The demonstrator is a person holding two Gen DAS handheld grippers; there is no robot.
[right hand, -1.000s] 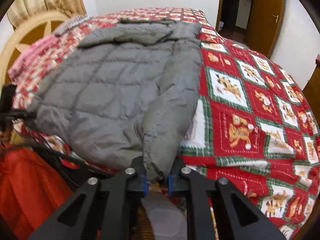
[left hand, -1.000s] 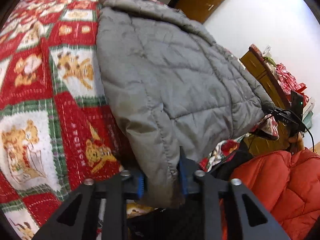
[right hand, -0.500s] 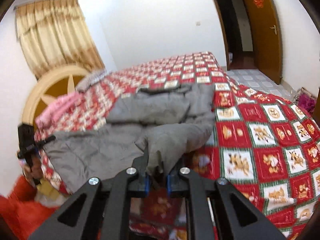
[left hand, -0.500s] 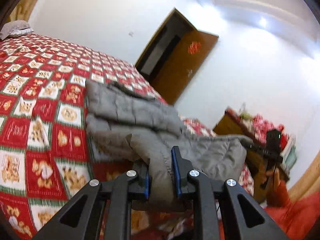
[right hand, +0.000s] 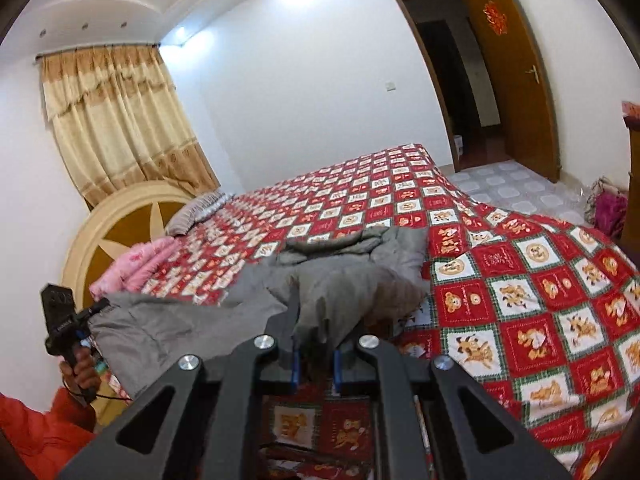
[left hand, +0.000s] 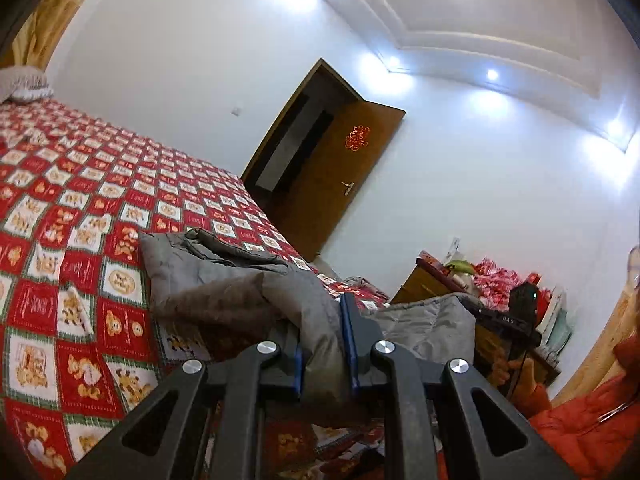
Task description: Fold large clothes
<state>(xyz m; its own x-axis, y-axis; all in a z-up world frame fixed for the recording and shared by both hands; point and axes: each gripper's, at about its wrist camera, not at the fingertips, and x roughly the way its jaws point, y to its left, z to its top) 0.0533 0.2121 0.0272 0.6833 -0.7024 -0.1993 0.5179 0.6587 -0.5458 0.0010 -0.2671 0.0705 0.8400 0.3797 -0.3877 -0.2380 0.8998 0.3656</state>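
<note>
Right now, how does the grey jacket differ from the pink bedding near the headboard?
The grey jacket is quilted, bunched up and lifted at its near edge, clamped in both the left tool and the right tool. The pink bedding lies untouched beside the headboard. Both rest on the red patterned bedspread.

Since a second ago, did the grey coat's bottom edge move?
Yes. Both grippers lifted the grey coat's near edge up off the bedspread, toward its collar.
</note>
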